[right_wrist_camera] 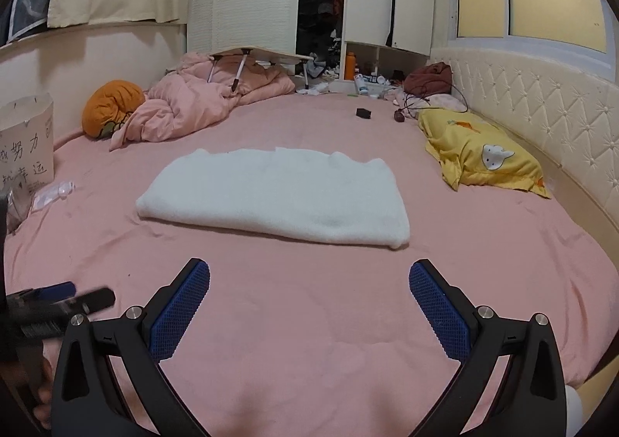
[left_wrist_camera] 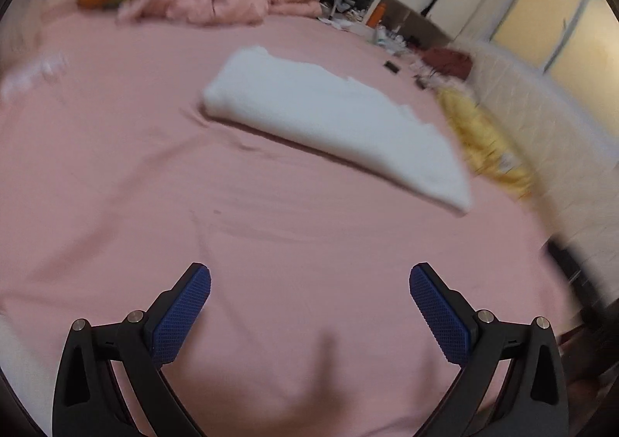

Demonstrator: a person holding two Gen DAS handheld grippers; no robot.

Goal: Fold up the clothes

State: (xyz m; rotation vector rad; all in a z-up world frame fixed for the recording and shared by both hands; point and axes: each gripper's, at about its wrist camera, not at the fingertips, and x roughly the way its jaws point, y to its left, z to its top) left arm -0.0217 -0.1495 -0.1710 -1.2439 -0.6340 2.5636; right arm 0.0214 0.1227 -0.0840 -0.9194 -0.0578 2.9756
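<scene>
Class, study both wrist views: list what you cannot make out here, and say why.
- Folded white garment: its type and layer count, hidden by the fold; blurred in the left wrist view.
- Left gripper: cut off by the right view's edge, motion-blurred.
- Small black object on the sheet: too small.

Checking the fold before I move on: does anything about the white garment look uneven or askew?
The white garment lies folded flat on the pink sheet, but its far edge is ragged and stepped, so the layers do not line up. Both hand-held grippers are clear of it.
</scene>
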